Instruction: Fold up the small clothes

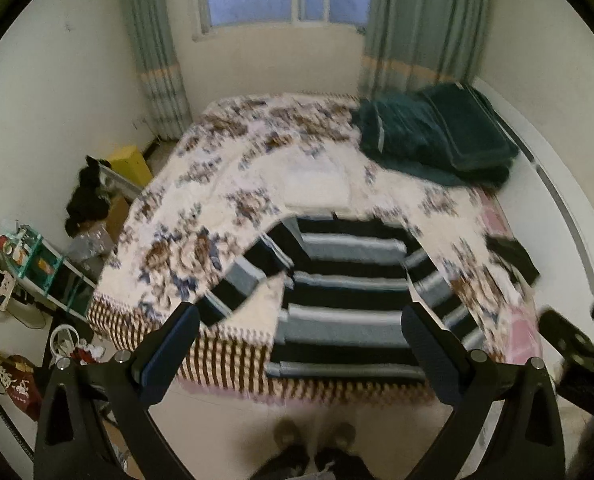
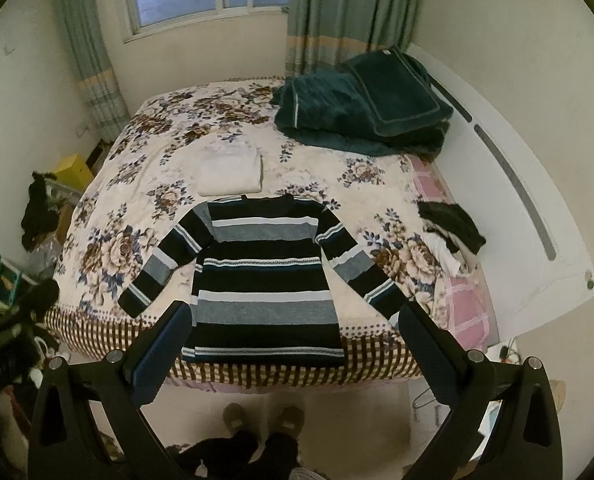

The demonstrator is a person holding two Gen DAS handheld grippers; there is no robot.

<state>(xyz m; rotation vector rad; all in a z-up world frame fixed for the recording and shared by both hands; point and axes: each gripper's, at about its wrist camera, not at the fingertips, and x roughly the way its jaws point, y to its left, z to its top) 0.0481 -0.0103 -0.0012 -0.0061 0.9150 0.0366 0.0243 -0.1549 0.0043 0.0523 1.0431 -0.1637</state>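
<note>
**Striped sweater laid out, both grippers open and clear of it**

The striped sweater (image 2: 263,276) lies flat on the near part of the bed (image 2: 145,184), neck toward twelve o'clock, hem at the six o'clock edge, and both sleeves angled out and down to about eight and four o'clock. I read that spread-out pose as preparation: with body and sleeves fully shown, you can take a cuff or a hem corner cleanly for a first fold.

In your right wrist view, the right gripper (image 2: 293,340) stands with its jaws wide and nothing between them. The hem sits between the two fingers but beyond them, and no contact is visible. In the left wrist view, which is blurred, the left gripper (image 1: 299,344) is likewise spread wide and holding nothing, with the sweater's lower body framed between its fingers.

Just past the collar, at twelve o'clock, rests a folded white garment (image 2: 229,172), likely a finished piece put out of the way. At three o'clock a small dark-and-white heap of clothes (image 2: 451,228) lies crumpled, seemingly waiting. A teal blanket (image 2: 361,108) sits at one o'clock, well apart.
</note>
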